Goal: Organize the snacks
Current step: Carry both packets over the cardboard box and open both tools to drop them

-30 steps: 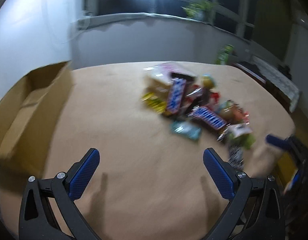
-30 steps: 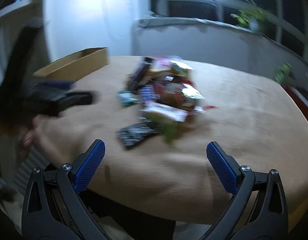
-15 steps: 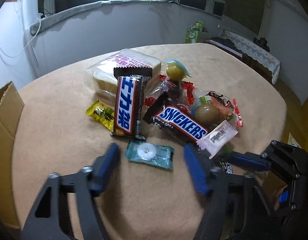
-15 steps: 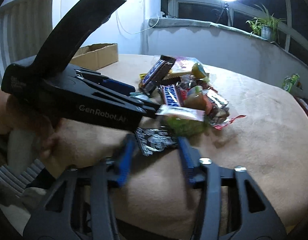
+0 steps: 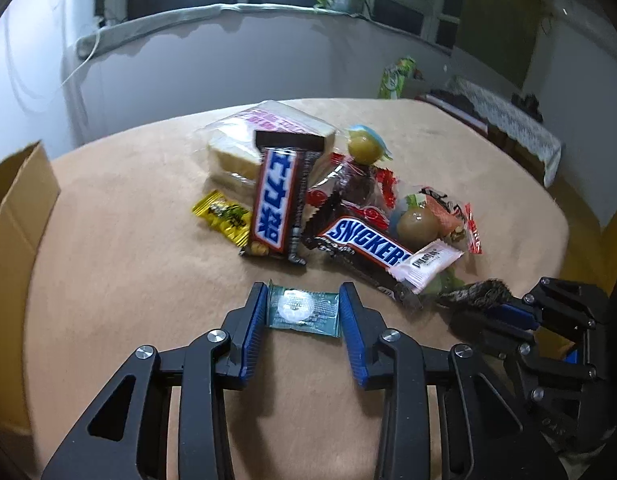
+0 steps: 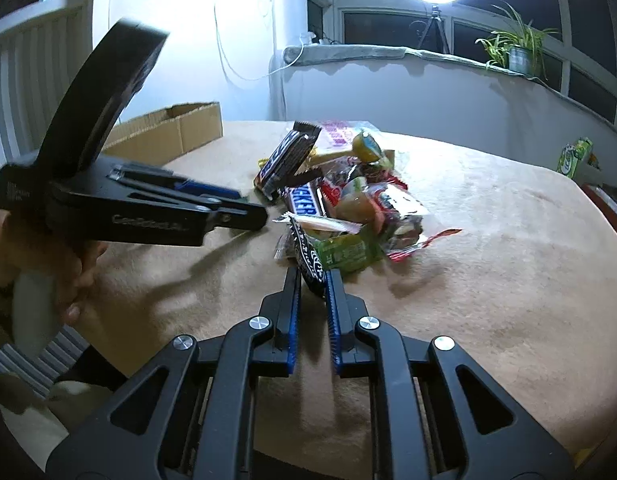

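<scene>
Where the snack pile thins out at its near edge, a small teal candy packet [image 5: 304, 312] lies flat on the tan desk [image 5: 128, 260] with the left tool [image 5: 304, 308] set around it — its blue pads touch both ends after the jaws have just been closing. Just beside it, the right tool [image 6: 313, 284] is clenched on a dark patterned wrapper [image 6: 310, 264], its jaws also freshly closed, lifting the wrapper's near end off the desk. Behind them sit two Snickers bars [image 5: 364, 242], a yellow candy [image 5: 224, 218], a pink sachet [image 5: 426, 262] and a bagged sandwich [image 5: 244, 148]. A cardboard box [image 5: 16, 208] stands well apart — at the desk's left edge.
</scene>
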The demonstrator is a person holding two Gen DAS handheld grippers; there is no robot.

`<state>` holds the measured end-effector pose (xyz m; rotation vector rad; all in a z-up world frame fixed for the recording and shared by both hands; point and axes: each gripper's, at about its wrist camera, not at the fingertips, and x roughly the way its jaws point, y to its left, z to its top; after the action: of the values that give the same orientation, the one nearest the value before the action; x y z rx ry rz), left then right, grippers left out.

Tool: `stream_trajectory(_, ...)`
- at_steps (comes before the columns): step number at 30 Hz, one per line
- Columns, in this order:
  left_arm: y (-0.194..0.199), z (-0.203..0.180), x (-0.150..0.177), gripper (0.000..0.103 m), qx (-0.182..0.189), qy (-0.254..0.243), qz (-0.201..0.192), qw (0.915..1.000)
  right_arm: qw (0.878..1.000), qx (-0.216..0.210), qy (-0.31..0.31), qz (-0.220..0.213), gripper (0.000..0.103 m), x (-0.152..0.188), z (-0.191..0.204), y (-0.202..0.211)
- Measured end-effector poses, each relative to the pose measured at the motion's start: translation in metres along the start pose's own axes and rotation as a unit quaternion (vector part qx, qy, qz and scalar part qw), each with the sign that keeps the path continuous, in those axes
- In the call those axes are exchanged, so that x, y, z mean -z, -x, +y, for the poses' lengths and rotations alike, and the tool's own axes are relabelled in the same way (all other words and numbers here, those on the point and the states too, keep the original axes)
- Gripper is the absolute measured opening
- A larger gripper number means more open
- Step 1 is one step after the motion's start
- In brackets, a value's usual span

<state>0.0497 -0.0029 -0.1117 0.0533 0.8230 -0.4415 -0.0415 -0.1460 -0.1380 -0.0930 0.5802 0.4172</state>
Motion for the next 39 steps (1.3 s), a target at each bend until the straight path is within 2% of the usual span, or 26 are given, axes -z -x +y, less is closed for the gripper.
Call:
stream_trajectory(6, 0.015, 0.016, 0.005, 0.034, 0.008, 0.043, -0.025, 0.9987, 0.997, -0.045, -0.056, -0.029, 0.01, -0.006, -0.014, 0.012)
stream_trajectory(14, 0.046, 0.019, -0.005, 0.034, 0.0, 0.055, -0.07, 0.996, 0.995, -0.042, -0.082, -0.038, 0.01, -0.012, -0.024, 0.016)
stream_trajectory(20, 0.081, 0.029, -0.01, 0.034, -0.027, 0.059, -0.106, 0.9922, 0.995, -0.05, -0.072, -0.056, 0.01, -0.035, -0.015, 0.022)
stream_trajectory(24, 0.107, 0.052, -0.01, 0.034, -0.062, 0.073, -0.13, 0.9868, 0.994, -0.07, -0.05, -0.066, 0.01, -0.054, 0.005, 0.014)
stream_trajectory(29, 0.136, 0.091, -0.002, 0.034, -0.118, 0.099, -0.148, 0.977, 0.99, -0.118, -0.041, -0.062, 0.01, -0.081, 0.041, -0.009)
stream_trajectory(34, 0.155, 0.135, 0.014, 0.034, -0.164, 0.133, -0.156, 0.965, 0.985, -0.159, -0.007, -0.06, 0.01, -0.109, 0.093, -0.032)
stream_trajectory(39, 0.16, 0.17, 0.031, 0.034, -0.174, 0.171, -0.154, 0.9573, 0.979, -0.195, 0.031, -0.049, 0.01, -0.128, 0.148, -0.056)
